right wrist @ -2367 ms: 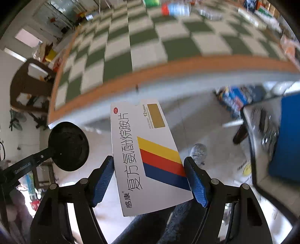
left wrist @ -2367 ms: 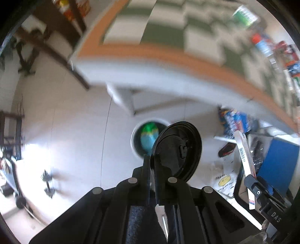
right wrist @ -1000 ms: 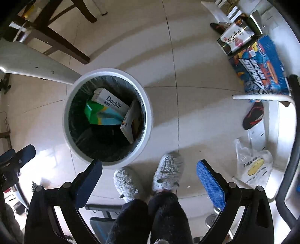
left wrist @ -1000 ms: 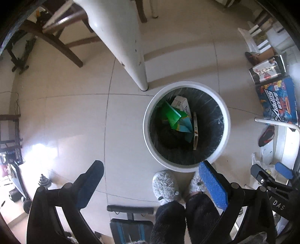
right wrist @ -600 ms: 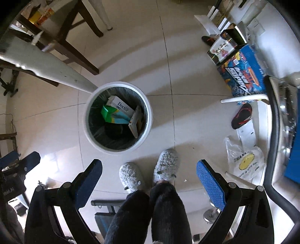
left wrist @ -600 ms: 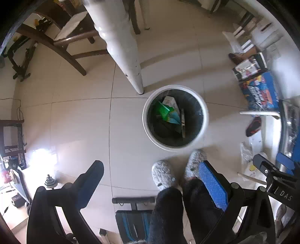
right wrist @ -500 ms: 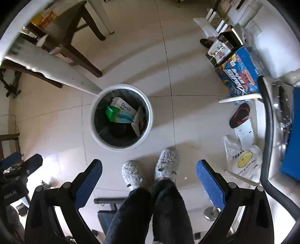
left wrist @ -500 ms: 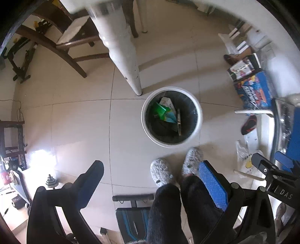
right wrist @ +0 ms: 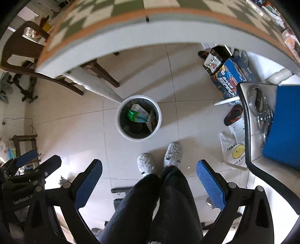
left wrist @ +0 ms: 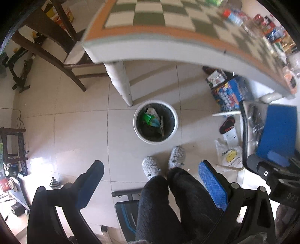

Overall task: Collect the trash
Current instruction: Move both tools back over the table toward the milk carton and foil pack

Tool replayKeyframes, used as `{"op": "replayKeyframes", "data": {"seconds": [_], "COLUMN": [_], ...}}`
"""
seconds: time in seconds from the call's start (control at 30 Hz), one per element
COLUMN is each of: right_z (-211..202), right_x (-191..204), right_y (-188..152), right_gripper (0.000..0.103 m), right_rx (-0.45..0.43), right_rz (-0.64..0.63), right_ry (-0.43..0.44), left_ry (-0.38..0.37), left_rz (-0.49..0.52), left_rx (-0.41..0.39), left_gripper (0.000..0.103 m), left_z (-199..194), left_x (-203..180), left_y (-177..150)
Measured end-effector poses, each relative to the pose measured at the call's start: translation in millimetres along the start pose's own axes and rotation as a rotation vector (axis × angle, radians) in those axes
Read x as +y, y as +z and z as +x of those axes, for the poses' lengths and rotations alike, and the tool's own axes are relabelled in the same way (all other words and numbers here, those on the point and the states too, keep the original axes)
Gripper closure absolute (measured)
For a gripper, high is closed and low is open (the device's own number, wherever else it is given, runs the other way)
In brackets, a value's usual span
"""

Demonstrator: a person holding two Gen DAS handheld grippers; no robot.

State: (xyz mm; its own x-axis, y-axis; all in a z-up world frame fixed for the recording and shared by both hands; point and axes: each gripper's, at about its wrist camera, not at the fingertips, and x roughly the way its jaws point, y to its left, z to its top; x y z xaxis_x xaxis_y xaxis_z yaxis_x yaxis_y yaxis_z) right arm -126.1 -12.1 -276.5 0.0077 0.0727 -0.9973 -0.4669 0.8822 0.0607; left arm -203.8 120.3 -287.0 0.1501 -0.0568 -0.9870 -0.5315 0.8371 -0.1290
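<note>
A white round trash bin (left wrist: 173, 114) with a black liner stands on the tiled floor beside a white table leg (left wrist: 120, 80). It holds a green packet (left wrist: 147, 118), a white box (left wrist: 154, 113) and a flat box on edge. It also shows in the right wrist view (right wrist: 156, 110). My left gripper (left wrist: 150, 167) is open and empty, high above the floor. My right gripper (right wrist: 149, 167) is open and empty, at similar height. Trash items (left wrist: 232, 16) lie blurred on the checkered table (left wrist: 150, 16).
The person's legs and grey slippers (left wrist: 163, 162) stand just before the bin. A wooden chair (left wrist: 46, 37) stands at left. Boxes (right wrist: 226, 75), a sandal (right wrist: 233, 114) and a plastic bag (right wrist: 234, 152) lie at right. A chair with a blue cushion (right wrist: 281, 123) is at far right.
Both grippers let go of their items, the black lid and the medicine box, over the bin. They then rose, so the bin shrank and the table edge came into view.
</note>
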Motion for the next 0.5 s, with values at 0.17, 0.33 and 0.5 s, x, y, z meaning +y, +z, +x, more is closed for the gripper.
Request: {"op": "replayKeyframes", "data": {"seconds": [0.17,0.33,0.5], "right_z": [-56,-109,-146], "right_x": [2,-10,-50], "right_y": [17,69,142], "right_gripper": [0.001,0.001,0.001], "right_rx": [-0.045,-0.142,-0.233], "right_rz": [0.047,0.100,0.143], "right_ry": [0.065,0.090,0.041], "left_ry": [0.002,0.023,0.034], "left_rz": [0.004,0.024,0.058], "left_rx": [-0.085,-0.166,-0.202], "left_gripper": [0.000,0.000,0.000], "left_z": [-45,-73,-80], "left_x": [-13,-37,-84], "left_y": [35,94,177]}}
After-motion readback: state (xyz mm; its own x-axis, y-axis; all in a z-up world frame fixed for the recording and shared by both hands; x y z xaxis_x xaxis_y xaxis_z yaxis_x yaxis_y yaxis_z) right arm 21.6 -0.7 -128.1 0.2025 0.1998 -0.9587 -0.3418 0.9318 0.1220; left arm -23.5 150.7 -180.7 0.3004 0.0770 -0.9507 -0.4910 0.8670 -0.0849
